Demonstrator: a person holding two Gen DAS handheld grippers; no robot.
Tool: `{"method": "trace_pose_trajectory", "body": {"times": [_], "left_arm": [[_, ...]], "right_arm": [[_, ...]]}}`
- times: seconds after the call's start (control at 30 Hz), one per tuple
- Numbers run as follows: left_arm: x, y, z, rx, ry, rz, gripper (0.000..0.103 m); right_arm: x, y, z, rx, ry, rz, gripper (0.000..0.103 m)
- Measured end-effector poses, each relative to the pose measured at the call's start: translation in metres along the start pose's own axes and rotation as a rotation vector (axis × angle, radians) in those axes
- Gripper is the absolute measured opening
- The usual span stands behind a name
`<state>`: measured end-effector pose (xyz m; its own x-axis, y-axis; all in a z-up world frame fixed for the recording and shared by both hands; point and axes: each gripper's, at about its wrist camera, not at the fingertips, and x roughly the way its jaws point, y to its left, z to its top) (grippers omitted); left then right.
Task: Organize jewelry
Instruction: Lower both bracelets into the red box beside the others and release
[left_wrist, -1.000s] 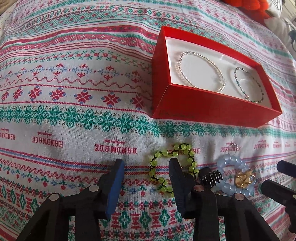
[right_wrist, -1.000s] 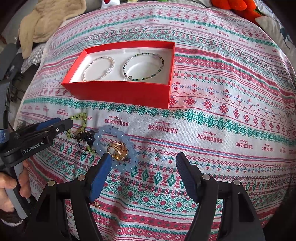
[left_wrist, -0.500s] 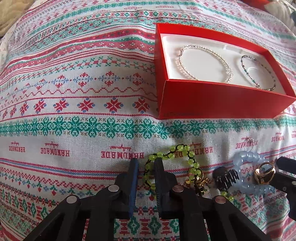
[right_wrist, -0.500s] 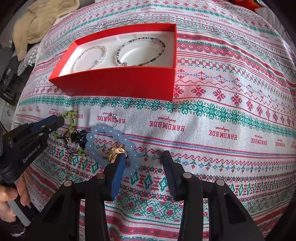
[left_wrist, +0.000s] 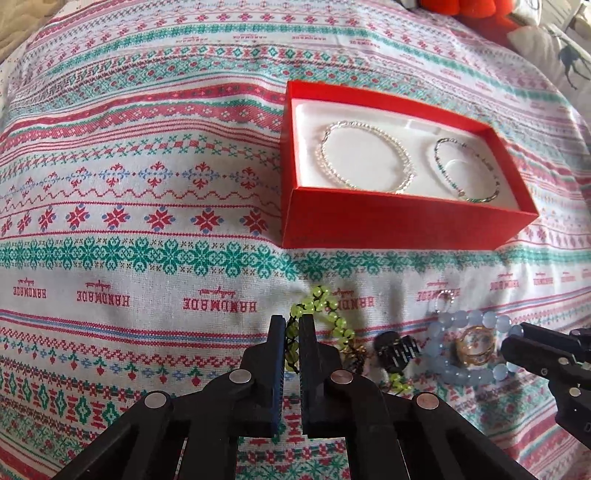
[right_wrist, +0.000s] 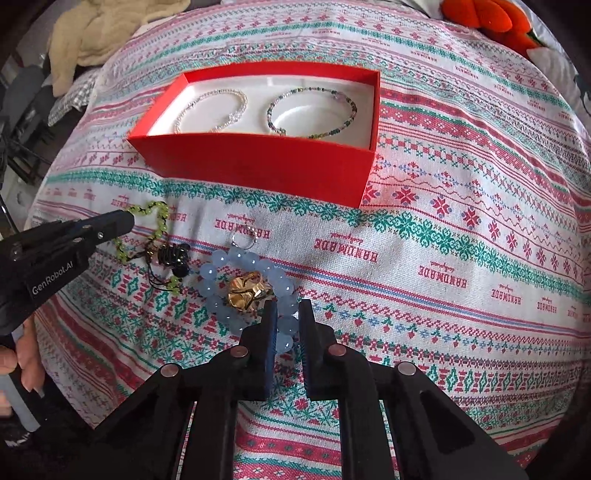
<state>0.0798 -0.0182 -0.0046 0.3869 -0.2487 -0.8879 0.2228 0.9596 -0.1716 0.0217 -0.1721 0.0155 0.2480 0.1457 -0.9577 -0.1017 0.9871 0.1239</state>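
Observation:
A red box (left_wrist: 399, 221) (right_wrist: 258, 166) with a white lining holds a clear bead bracelet (left_wrist: 364, 160) and a dark green bead bracelet (left_wrist: 467, 168). My left gripper (left_wrist: 291, 325) is shut on a green bead bracelet (left_wrist: 321, 302) lying on the patterned cloth; this bracelet also shows in the right wrist view (right_wrist: 147, 212). My right gripper (right_wrist: 287, 314) is shut on a pale blue bead bracelet (right_wrist: 221, 273) that rings a gold ring (right_wrist: 245, 291).
A black hair claw (left_wrist: 397, 350) (right_wrist: 173, 254) lies between the two bracelets. A small silver ring (right_wrist: 243, 240) lies beside the blue beads. A beige cloth (right_wrist: 110, 26) and an orange plush toy (right_wrist: 484, 18) sit at the far edge.
Both grippers went from open to shut. The left closed on the green bracelet, the right moved left and closed on the blue bracelet.

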Motion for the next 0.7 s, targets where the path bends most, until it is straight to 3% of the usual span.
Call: {"method": "trace_pose_trajectory", "body": {"times": [0.3,0.7], "left_arm": [[-0.043,-0.005,0.009,-0.008,-0.094,-0.066,0.001],[-0.074,-0.009,0.027,-0.017,-0.158,-0.114,0.001]], "right_arm": [[-0.048,0.007,0.007,0.003,-0.119,0.089,0.012],[-0.083,0.0,0.03,0.058,-0.23,0.139,0.012]]}}
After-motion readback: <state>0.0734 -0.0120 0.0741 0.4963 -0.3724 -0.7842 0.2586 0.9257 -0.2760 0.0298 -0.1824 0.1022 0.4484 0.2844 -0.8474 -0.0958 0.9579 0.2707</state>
